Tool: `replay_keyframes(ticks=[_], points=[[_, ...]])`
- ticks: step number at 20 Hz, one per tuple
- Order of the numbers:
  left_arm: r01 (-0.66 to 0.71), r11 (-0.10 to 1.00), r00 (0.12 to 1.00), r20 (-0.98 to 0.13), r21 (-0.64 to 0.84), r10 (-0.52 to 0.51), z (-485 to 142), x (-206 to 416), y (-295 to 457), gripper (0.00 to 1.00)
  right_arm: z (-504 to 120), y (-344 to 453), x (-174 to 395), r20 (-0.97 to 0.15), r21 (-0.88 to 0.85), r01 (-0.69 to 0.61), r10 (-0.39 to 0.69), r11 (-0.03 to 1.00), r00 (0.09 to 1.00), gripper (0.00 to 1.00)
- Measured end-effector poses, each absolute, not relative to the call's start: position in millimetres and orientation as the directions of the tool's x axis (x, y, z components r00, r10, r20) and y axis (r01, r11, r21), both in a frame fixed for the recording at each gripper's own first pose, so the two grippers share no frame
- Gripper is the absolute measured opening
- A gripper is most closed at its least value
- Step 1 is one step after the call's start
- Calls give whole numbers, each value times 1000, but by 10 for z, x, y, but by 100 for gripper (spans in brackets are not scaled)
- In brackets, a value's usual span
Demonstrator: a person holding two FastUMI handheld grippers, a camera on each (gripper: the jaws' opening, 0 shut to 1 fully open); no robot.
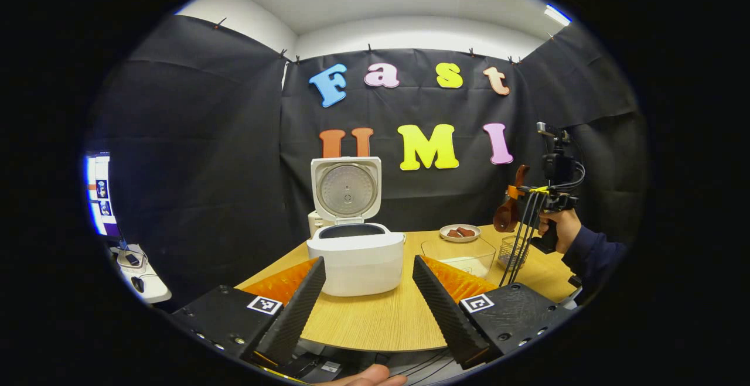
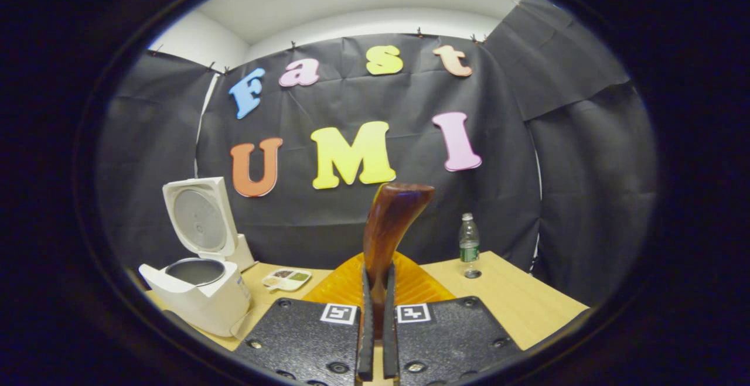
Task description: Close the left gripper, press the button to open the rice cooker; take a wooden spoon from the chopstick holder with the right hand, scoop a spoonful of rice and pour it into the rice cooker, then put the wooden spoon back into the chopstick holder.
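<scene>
The white rice cooker (image 1: 355,260) stands on the table (image 1: 381,321) with its lid (image 1: 345,190) swung fully up and upright at the back, the round metal inner plate facing forward and the dark pot open below. The glossy brown wooden spoon (image 2: 389,228) is clamped upright in the right gripper (image 2: 376,304), handle down between the fingers, lifted above the table to the right of the cooker. The wire chopstick holder (image 1: 514,251) sits on the table's far right, beside a clear container of rice (image 1: 460,255).
</scene>
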State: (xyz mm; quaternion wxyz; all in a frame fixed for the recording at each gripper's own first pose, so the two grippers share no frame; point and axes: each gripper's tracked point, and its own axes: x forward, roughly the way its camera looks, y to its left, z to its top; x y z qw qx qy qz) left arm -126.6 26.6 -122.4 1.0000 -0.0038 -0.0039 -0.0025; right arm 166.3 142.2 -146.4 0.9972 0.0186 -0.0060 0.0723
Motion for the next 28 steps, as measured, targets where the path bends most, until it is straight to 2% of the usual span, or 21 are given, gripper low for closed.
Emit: replay_keyframes(ticks=[13,19,22,28], points=[[-2,1000,1000,-20,4,2,-1364,-1218,356,95,-2419,2244,2036,-138,-78,-150,139,986,981,10],[2,1000,1000,3,-1,-2,-1244,-1269,366,95,-2754,2179,2250,-174,-229,-44,4,972,985,10],[5,1000,1000,18,-1,-5,-1181,-1289,365,95,-2817,2272,2269,-173,-264,-23,-24,964,985,10],[-12,1000,1000,17,-6,12,-1184,-1306,427,95,-3037,2927,2143,-250,-163,-185,141,969,958,11]])
